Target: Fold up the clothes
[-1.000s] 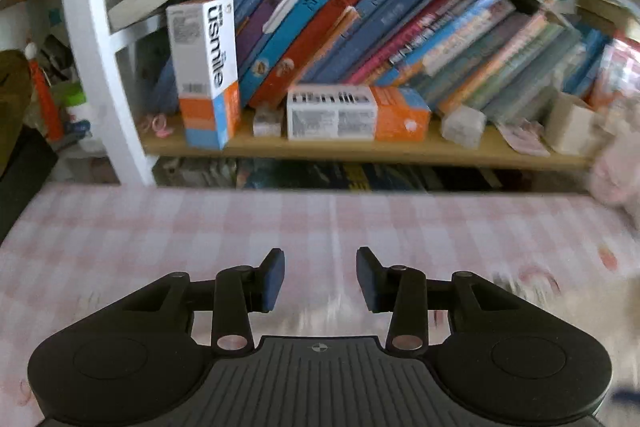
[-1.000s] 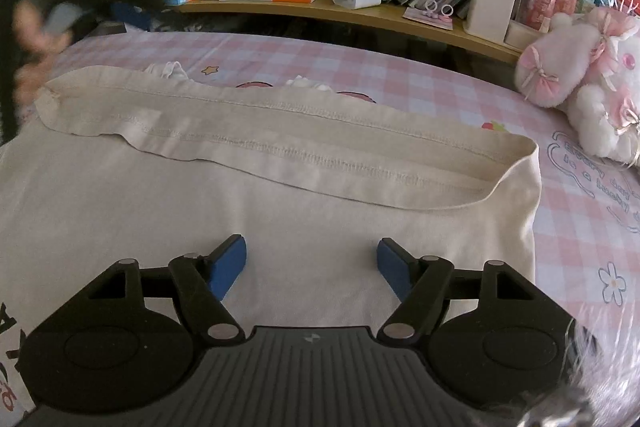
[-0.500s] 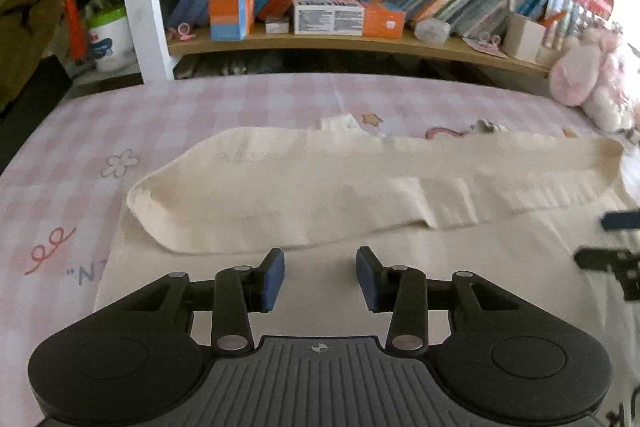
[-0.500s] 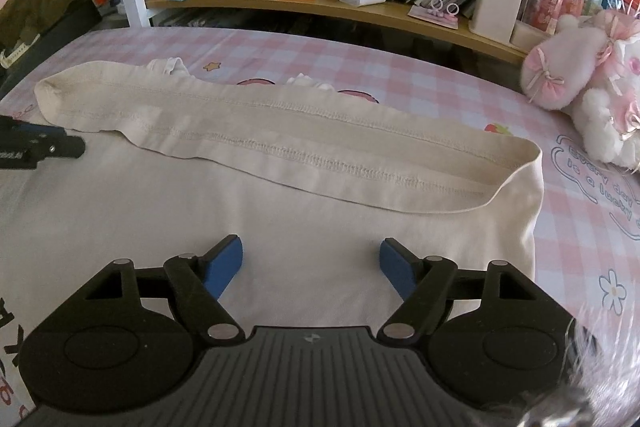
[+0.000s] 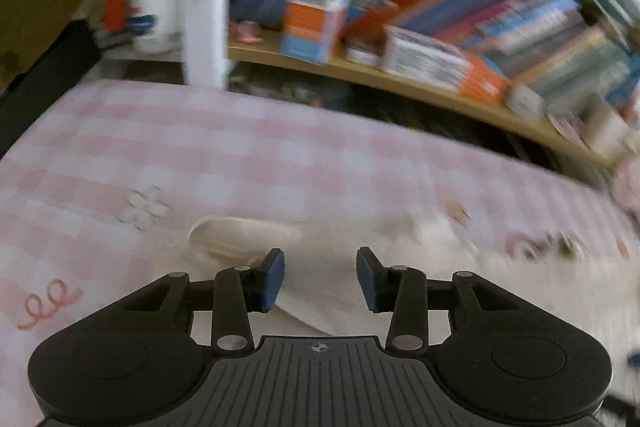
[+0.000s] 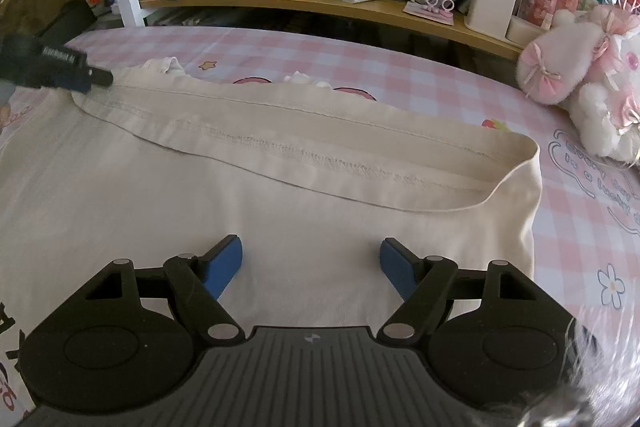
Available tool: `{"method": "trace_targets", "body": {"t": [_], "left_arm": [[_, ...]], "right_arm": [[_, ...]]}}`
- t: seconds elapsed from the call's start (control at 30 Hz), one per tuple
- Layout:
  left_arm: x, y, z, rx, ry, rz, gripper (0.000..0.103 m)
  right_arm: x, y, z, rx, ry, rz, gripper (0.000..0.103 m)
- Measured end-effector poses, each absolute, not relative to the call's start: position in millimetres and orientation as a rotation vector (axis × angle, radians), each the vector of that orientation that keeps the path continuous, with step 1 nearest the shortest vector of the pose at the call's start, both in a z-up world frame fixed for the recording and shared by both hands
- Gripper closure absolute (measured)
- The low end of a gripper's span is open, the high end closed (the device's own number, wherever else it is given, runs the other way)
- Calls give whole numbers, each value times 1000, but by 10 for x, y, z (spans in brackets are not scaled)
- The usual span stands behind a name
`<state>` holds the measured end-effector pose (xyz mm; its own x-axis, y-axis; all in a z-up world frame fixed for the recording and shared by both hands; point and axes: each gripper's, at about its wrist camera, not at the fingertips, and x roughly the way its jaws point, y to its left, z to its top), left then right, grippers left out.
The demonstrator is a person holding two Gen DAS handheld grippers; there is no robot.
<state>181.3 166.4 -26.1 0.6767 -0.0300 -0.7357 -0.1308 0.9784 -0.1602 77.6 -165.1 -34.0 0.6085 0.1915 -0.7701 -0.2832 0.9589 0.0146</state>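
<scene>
The left tongs [image 5: 320, 277] have swung to the cloth's [image 6: 280, 227] far-left corner — gaping, empty; right tongs [image 6: 311, 265] hover wide open.

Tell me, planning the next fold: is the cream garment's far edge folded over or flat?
Folded over: the cream garment has its hem band doubled back, stitching showing.

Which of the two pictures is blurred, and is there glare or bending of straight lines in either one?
Left wrist view: motion blur smears the books and the cream garment; only the left gripper stays sharp. Right wrist view: sharp, but the shelf curves from fisheye distortion, and a hazy smear covers the lower right corner.
</scene>
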Motion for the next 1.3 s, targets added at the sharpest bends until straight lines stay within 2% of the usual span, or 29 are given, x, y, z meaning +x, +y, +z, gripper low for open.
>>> {"method": "trace_targets", "body": {"t": [0.17,0.43,0.7,0.77,0.83,0.87,0.9,0.93,0.97,1.03,1.17,1.3], "left_arm": [[1682,1839,-45,-215,751,47,63],[1140,921,-205,81,778,-241,63],[984,704,-388,147,789,-267,62],[998,743,-386,134,792,-271,62],[993,745,-393,128,792,-270,62],[1000,735,-401,131,791,-269,60],[999,723,-407,136,790,-270,59],[997,710,-412,143,789,-271,58],[994,693,-414,151,788,-270,58],[1000,676,-409,159,791,-271,57],[1062,703,-383,147,809,-271,57],[1227,715,-391,149,816,-263,57]], "right_arm": [[778,-1652,-338,-108,876,268,28],[777,-1660,-339,-88,870,253,27],[980,-2204,-182,144,875,88,30],[1104,-2380,-195,215,895,51,39],[1220,-2504,-220,284,913,31,53],[1273,-2537,-229,303,919,24,55],[1326,-2553,-225,313,924,26,62],[1393,-2570,-215,324,936,35,84],[1465,-2602,-210,363,951,49,96],[1622,-2720,-201,524,974,79,99],[1833,-3078,-165,847,845,-16,99],[1909,-3048,-43,714,850,-48,94]]}}
